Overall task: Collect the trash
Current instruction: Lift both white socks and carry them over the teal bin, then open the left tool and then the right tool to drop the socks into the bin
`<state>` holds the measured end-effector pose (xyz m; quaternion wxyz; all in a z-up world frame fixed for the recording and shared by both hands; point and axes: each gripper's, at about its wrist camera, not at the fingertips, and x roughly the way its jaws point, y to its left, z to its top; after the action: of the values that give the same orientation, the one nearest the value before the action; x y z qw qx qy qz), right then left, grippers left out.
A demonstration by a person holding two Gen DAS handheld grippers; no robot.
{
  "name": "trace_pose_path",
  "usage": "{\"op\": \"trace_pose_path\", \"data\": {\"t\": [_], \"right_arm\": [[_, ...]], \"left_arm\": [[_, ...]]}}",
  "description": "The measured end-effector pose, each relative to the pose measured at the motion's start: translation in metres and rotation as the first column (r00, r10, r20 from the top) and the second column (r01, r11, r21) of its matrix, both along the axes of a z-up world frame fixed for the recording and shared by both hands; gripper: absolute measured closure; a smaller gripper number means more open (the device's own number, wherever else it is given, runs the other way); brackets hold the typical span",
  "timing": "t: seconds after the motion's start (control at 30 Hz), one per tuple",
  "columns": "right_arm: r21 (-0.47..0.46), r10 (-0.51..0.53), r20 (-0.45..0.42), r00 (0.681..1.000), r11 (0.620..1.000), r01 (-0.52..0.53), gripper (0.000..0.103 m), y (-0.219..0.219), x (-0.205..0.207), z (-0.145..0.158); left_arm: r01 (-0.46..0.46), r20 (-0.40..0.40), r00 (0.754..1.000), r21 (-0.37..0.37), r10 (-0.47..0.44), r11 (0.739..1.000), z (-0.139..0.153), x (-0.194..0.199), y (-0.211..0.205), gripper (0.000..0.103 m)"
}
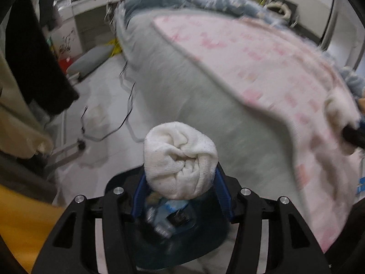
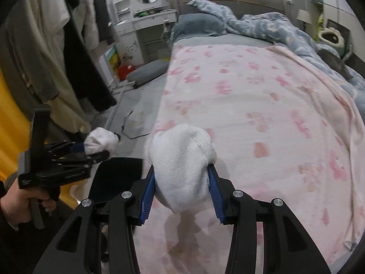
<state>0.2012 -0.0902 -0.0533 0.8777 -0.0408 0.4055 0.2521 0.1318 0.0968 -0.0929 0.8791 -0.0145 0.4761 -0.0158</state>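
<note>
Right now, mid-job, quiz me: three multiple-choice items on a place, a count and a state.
1. Below the left hand-held gripper is:
A. a dark bin of trash
B. a sink
C. a drawer

2. White cloth bundles gripped:
A. none
B. one
C. two

3. The right hand-held gripper is:
A. empty
B. shut on a bundle
C. out of view

Key: A, bin seen past its fingers; C, left bundle and right bundle, one each; B, blue pads press it.

wad (image 2: 181, 166): white | blanket (image 2: 262, 114): pink floral | duvet (image 2: 273, 29): blue-grey | claw pads (image 2: 147, 196): blue
</note>
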Motion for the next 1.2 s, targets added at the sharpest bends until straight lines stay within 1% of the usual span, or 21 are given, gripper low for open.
{"op": "trace_pose_path", "data": {"t": [0.13, 0.23, 0.37, 0.47, 0.57, 0.63, 0.7, 0.77, 0.8, 0.9, 1.03, 1.2], "right_arm": [[-0.001, 0.035, -0.005, 0.999, 0.999, -0.035, 0.058, 0.022, 0.001, -0.002], [-0.004, 0.071, -0.01, 0.997, 0.997, -0.071, 0.058, 0.042, 0.001, -0.004], [0.001, 0.101, -0.016, 0.995, 0.995, -0.101, 0.058, 0.059, 0.002, -0.004], [0.008, 0.132, -0.017, 0.991, 0.991, -0.132, 0.058, 0.076, 0.001, -0.003], [-0.003, 0.163, -0.021, 0.986, 0.987, -0.163, 0.058, 0.091, -0.002, -0.005], [-0.008, 0.176, -0.03, 0.984, 0.984, -0.177, 0.058, 0.1, -0.003, -0.008], [-0.015, 0.195, -0.038, 0.98, 0.981, -0.196, 0.058, 0.111, -0.002, -0.011], [-0.024, 0.207, -0.047, 0.977, 0.978, -0.208, 0.058, 0.119, -0.002, -0.014], [-0.025, 0.211, -0.051, 0.976, 0.977, -0.212, 0.058, 0.122, -0.002, -0.015], [-0.036, 0.227, -0.079, 0.971, 0.972, -0.231, 0.058, 0.136, 0.0, -0.023], [-0.054, 0.246, -0.105, 0.963, 0.966, -0.253, 0.058, 0.15, 0.001, -0.035], [-0.076, 0.257, -0.154, 0.954, 0.96, -0.271, 0.058, 0.167, 0.004, -0.053]], "left_arm": [[-0.027, -0.105, 0.994, -0.005, 0.027, 1.0, -0.026, 0.001, 0.02, 0.046], [-0.034, -0.152, 0.988, -0.004, 0.033, 0.999, -0.038, -0.002, 0.029, 0.045], [-0.074, -0.228, 0.972, -0.05, 0.061, 0.996, -0.056, -0.006, 0.047, 0.045], [-0.09, -0.271, 0.96, -0.068, 0.068, 0.994, -0.065, -0.008, 0.055, 0.045], [-0.089, -0.308, 0.949, -0.074, 0.062, 0.993, -0.073, -0.01, 0.06, 0.042], [-0.095, -0.33, 0.942, -0.081, 0.063, 0.992, -0.078, -0.014, 0.065, 0.039], [-0.11, -0.343, 0.936, -0.085, 0.074, 0.99, -0.08, -0.017, 0.073, 0.032], [-0.123, -0.336, 0.938, -0.098, 0.083, 0.988, -0.077, -0.02, 0.08, 0.024], [-0.13, -0.329, 0.94, -0.104, 0.089, 0.986, -0.075, -0.021, 0.083, 0.022], [-0.15, -0.289, 0.951, -0.116, 0.111, 0.982, -0.063, -0.025, 0.094, 0.02], [-0.18, -0.209, 0.966, -0.12, 0.153, 0.976, -0.046, -0.03, 0.112, 0.019], [-0.215, -0.11, 0.974, -0.152, 0.2, 0.965, -0.024, -0.034, 0.13, 0.019]]}}
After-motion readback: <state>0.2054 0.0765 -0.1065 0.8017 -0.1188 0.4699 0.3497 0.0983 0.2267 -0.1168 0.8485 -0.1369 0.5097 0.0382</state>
